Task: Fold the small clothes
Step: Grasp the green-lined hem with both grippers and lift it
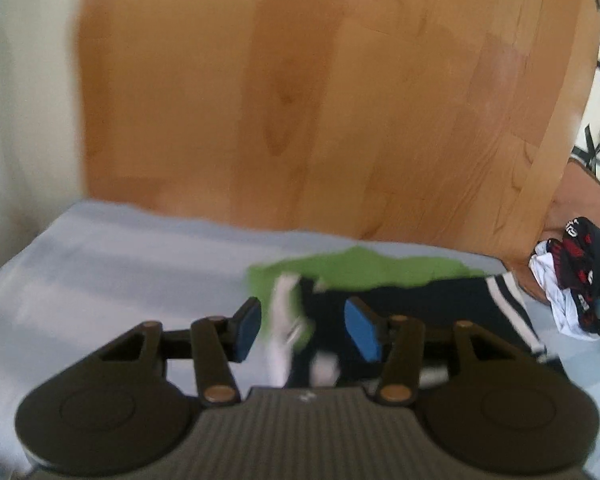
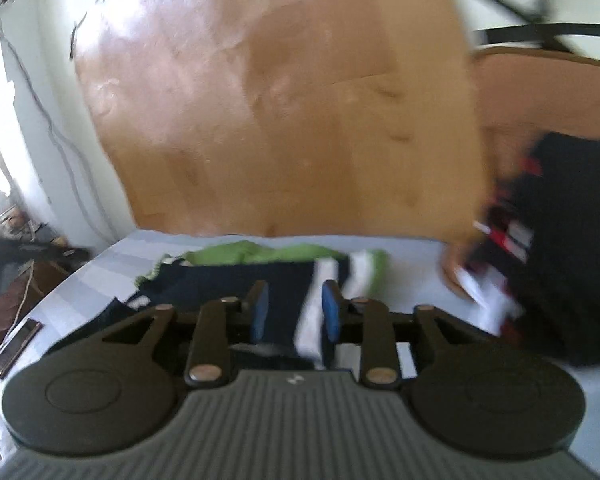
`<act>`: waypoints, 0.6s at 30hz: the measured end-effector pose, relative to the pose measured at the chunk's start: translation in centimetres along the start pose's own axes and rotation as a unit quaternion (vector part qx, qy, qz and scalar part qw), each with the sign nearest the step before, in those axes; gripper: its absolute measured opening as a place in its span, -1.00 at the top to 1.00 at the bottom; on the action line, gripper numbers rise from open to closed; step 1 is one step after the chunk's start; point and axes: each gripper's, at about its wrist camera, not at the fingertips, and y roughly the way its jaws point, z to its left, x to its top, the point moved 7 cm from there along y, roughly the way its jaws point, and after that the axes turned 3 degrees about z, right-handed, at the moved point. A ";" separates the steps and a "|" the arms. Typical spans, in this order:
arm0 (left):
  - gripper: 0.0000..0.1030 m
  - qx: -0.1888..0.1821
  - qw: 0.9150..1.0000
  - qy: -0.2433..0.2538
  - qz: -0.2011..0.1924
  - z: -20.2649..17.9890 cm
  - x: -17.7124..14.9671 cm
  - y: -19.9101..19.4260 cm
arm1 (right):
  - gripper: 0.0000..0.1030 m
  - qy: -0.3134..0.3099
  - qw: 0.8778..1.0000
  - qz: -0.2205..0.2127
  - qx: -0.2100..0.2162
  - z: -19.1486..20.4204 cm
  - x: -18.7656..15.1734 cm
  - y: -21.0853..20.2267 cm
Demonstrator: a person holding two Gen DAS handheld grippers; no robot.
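A small garment in navy, green and white (image 1: 400, 300) lies on a pale blue cloth (image 1: 100, 280) on a wooden table. My left gripper (image 1: 304, 328) is open just above its white-and-green edge, with its blue pads (image 1: 364, 328) on either side. In the right wrist view the same garment (image 2: 236, 276) lies ahead, and my right gripper (image 2: 294, 316) is open over its navy and white striped part. Both views are blurred by motion.
The wooden table (image 1: 300, 100) stretches beyond the cloth. A heap of black, red and white clothes (image 1: 576, 280) lies on a chair at the right, and looms large in the right wrist view (image 2: 548, 240). A dark flat device (image 2: 16, 344) lies at the cloth's left edge.
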 end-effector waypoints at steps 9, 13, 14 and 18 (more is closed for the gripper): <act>-0.15 -0.006 0.996 0.054 0.073 -3.2 4.6 16.3 | 0.07 0.007 0.995 0.100 -0.006 -2.5 4.4 17.2; -0.13 -0.028 0.994 0.064 0.085 -3.2 4.2 19.3 | 0.03 0.002 0.989 0.149 -0.008 -3.1 3.3 22.0; -0.06 -0.040 0.993 0.064 0.089 -3.4 4.0 19.6 | 0.03 0.003 0.988 0.157 -0.004 -3.1 3.0 22.7; 0.72 -0.063 0.991 0.080 0.083 -4.3 3.5 19.4 | 0.70 -0.025 0.986 0.163 0.024 -1.0 1.8 23.2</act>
